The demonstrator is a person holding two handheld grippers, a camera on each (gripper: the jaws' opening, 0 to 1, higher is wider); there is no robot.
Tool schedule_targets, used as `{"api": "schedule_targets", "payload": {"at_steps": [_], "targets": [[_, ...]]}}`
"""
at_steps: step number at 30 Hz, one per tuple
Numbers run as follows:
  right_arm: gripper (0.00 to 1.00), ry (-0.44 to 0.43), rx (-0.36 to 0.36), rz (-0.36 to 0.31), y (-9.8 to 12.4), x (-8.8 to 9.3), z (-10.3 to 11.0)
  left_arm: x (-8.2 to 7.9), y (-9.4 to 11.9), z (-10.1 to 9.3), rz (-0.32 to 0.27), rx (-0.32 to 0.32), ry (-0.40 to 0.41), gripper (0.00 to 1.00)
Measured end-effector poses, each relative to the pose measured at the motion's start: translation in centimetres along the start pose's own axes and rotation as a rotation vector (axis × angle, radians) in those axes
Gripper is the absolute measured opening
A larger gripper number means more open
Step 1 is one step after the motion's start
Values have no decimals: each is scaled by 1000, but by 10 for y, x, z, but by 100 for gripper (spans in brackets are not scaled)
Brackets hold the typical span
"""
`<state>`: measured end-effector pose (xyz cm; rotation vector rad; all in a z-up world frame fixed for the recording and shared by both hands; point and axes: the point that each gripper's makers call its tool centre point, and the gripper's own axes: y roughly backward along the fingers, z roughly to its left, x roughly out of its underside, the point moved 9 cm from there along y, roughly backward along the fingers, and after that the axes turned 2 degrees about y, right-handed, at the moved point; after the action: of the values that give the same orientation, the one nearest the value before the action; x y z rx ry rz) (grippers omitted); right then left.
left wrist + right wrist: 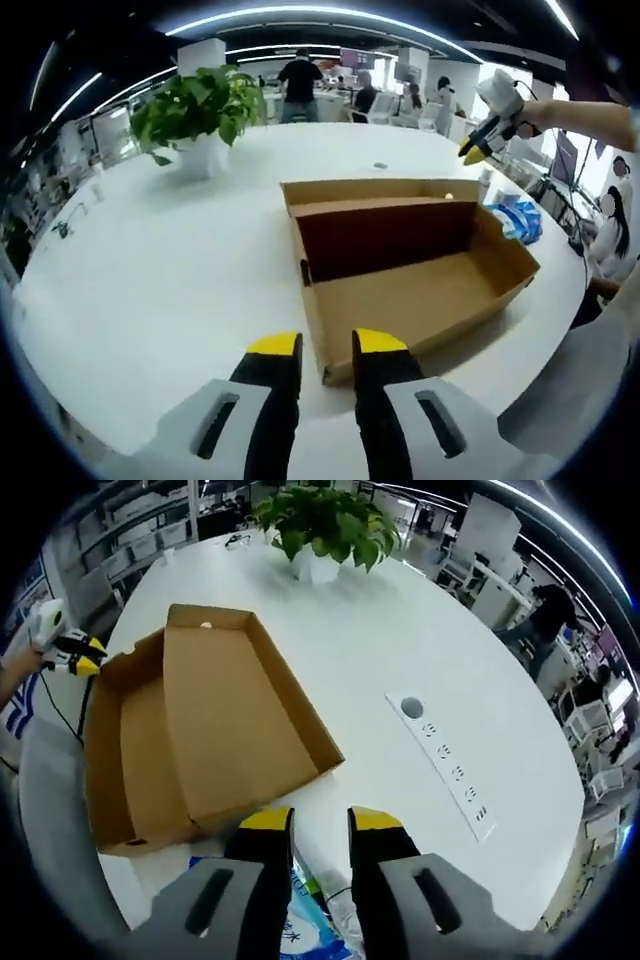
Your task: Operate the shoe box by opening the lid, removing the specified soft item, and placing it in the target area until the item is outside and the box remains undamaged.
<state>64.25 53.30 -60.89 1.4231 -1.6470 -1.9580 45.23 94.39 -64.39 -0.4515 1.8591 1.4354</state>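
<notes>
right gripper (320, 825): jaws narrowly apart, empty, just over the blue-and-white soft item (305, 915) | left gripper (328, 350): same gap, empty | shoe box (410, 280): open (looks empty) | lower straight, pinch cloth only, stay off the cardboard

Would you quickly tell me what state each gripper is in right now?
Left gripper: open, holding nothing, by the near corner of the open shoe box.
Right gripper: open, holding nothing, above a blue and white package.
</notes>
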Motion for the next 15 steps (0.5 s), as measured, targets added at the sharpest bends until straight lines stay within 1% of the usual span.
{"api": "schedule_targets", "payload": {"at_steps": [2, 4, 7, 11, 13, 15], "targets": [[17, -13, 2, -7, -3, 0, 1, 1, -3, 1, 12, -9, 15, 13], [17, -47, 0, -14, -7, 1, 2, 3, -6, 1, 32, -14, 23, 11], [17, -101, -5, -23, -12, 1, 5, 4, -8, 0, 42, -18, 30, 8], [17, -184, -10, -32, -21, 3, 6, 4, -10, -1, 47, -19, 64, 3], [16, -213, -11, -34, -25, 3, 6, 4, -11, -2, 51, -26, 49, 3], [15, -224, -8, -38, -30, 3, 8, 4, -11, -3, 53, -30, 50, 3]]}}
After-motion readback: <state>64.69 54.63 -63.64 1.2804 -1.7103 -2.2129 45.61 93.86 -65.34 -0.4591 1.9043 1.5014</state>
